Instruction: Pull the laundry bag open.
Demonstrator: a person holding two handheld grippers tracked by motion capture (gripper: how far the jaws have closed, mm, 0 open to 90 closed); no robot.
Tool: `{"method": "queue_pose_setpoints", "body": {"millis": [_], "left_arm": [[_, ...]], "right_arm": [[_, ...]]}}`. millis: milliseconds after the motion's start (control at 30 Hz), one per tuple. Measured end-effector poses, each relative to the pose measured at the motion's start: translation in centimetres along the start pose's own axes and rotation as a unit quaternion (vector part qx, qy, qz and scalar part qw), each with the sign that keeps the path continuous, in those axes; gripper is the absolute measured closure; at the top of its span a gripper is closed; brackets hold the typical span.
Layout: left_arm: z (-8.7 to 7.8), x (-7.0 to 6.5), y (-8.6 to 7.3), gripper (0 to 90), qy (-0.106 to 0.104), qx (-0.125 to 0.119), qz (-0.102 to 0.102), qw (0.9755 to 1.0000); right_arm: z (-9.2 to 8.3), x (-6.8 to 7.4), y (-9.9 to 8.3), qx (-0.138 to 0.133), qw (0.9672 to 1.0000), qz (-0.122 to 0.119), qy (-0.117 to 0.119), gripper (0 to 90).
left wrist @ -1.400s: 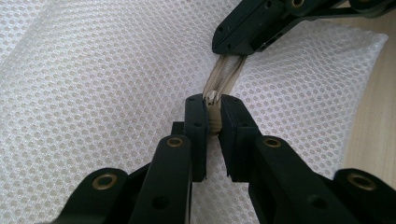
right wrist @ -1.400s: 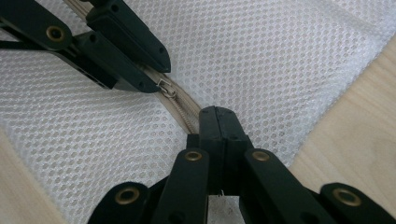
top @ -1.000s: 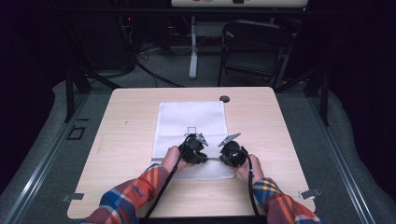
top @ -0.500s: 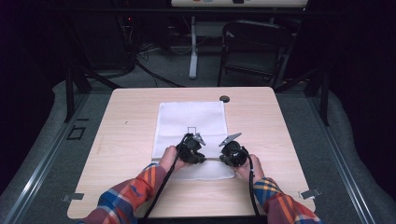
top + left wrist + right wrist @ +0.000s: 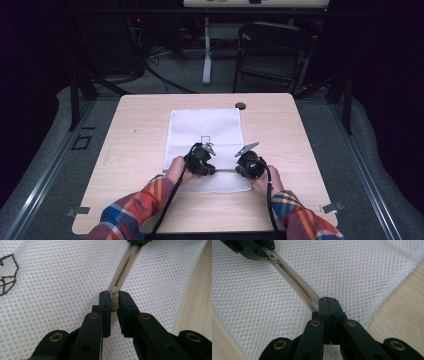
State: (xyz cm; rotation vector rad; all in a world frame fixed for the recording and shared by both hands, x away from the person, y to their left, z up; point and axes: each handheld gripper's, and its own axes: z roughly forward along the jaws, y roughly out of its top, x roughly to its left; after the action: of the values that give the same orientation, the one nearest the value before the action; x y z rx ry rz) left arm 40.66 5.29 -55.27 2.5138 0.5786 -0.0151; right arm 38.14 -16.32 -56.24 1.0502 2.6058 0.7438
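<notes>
Bag: my white mesh bag (image 5: 205, 130) lies flat on table (image 5: 135, 150).
Left gripper (image 5: 114, 302): pinching zipper pull (image 5: 114, 303).
Right gripper (image 5: 329, 305): clamped on zipper tape (image 5: 294, 281).

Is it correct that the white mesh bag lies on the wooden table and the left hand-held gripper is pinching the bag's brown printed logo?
Not quite. The left hand-held gripper pinches the zipper pull, not the logo, which lies off to the side; the left gripper view shows this. The white mesh bag does lie on the wooden table.
</notes>
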Motion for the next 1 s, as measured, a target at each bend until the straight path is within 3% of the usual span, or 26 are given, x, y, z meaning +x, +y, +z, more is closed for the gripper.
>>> {"method": "queue_pose_setpoints", "body": {"millis": [1000], "left_arm": [[-2.0,0.9,-1.6,81.5,0.011,0.001,-0.012,0.9999]], "right_arm": [[0.0,0.0,0.0,0.0,1.0,0.002,0.0,90.0]]}}
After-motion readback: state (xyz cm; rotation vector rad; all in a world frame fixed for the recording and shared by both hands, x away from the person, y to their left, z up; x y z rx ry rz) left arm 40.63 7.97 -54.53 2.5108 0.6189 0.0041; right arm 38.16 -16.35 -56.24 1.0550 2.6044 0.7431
